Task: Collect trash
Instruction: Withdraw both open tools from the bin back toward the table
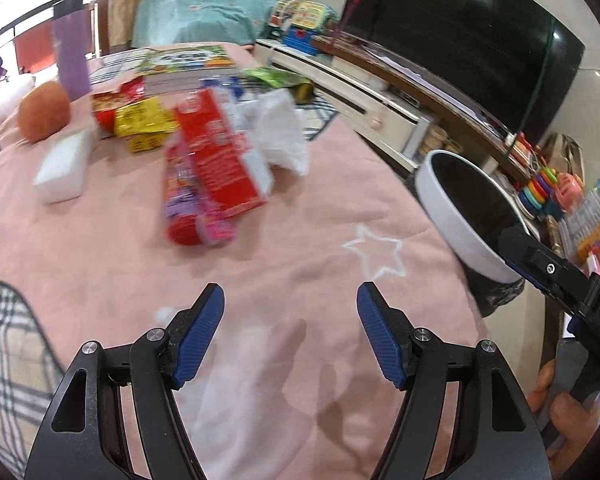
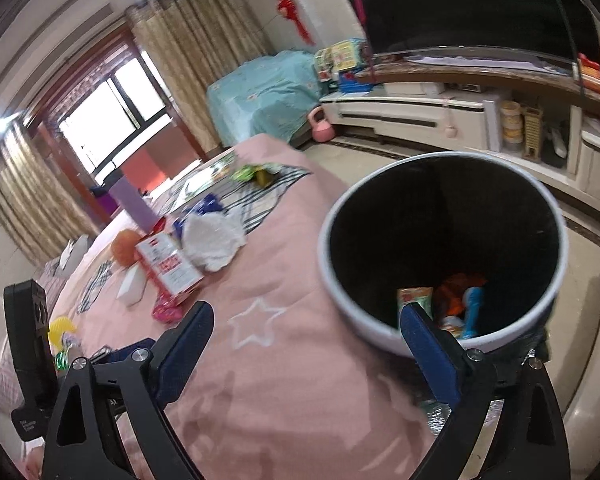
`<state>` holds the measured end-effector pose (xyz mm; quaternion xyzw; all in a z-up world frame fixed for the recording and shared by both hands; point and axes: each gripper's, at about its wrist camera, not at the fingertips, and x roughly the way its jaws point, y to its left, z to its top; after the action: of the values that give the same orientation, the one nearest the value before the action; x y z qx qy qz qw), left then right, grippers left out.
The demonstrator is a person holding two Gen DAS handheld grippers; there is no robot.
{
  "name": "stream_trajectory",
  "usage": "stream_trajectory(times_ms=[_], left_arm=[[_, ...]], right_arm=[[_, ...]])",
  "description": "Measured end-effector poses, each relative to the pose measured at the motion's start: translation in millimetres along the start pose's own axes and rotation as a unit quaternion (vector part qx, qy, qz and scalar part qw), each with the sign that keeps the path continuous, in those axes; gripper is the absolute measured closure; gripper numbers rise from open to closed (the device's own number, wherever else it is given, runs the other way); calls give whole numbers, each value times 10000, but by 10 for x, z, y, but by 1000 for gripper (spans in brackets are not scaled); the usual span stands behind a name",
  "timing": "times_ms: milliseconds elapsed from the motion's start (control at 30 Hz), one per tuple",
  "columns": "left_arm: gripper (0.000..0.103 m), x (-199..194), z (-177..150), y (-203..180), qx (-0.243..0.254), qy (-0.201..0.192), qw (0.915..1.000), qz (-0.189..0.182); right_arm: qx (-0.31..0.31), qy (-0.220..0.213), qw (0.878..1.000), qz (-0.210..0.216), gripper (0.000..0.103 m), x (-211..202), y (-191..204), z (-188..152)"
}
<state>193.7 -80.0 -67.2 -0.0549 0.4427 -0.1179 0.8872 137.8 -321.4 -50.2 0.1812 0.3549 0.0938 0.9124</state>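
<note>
Left wrist view: left gripper (image 1: 290, 300) with blue ribbed pads, jaws standing well apart and holding nothing, hovering over bare pink bedspread (image 1: 100, 240) with a white outlined star. Further up the spread, a loose heap of litter: red and white printed carton (image 1: 216, 152) lying tilted over a red and pink plastic wrapper (image 1: 192, 224), crumpled white tissue (image 1: 280, 132) just beside the carton, yellow and red snack packets (image 1: 136, 120) behind. Near those, a white rectangular block (image 1: 64, 168), an orange round fruit (image 1: 44, 112) and a tall lilac bottle (image 1: 72, 56), probably not trash. At the right edge, round white-rimmed bin with black liner (image 1: 456, 216), touching the bed's side, with part of the other tool across its rim.

Right wrist view: right gripper (image 2: 306, 320), jaws spread very wide and empty, poised by the near rim of the bin (image 2: 340, 280). Inside at the bottom, several coloured wrappers (image 2: 452, 300) already dropped. Same litter heap visible well apart on the spread, up and to the left.

Judged step: between a drop and the next pickup, part of the trash binned, most of the heap untouched. Next move likely calls for reaching the left tool forward to the carton or wrapper, lining the pads across a thin edge, and closing firmly, since such flat, light pieces may slip.
</note>
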Motion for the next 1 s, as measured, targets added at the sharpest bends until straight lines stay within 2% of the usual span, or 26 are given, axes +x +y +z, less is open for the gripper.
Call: stream_trajectory(times_ms=[300, 467, 1000], left_arm=[[32, -84, -155, 458, -351, 51, 9991, 249], [22, -153, -229, 681, -446, -32, 9984, 359], [21, -188, -237, 1254, -983, -23, 9929, 667]], right_arm=[[-228, 254, 9989, 319, 7, 192, 350, -160], [-291, 443, 9974, 495, 7, 341, 507, -266], [-691, 798, 9889, 1041, 7, 767, 969, -304]])
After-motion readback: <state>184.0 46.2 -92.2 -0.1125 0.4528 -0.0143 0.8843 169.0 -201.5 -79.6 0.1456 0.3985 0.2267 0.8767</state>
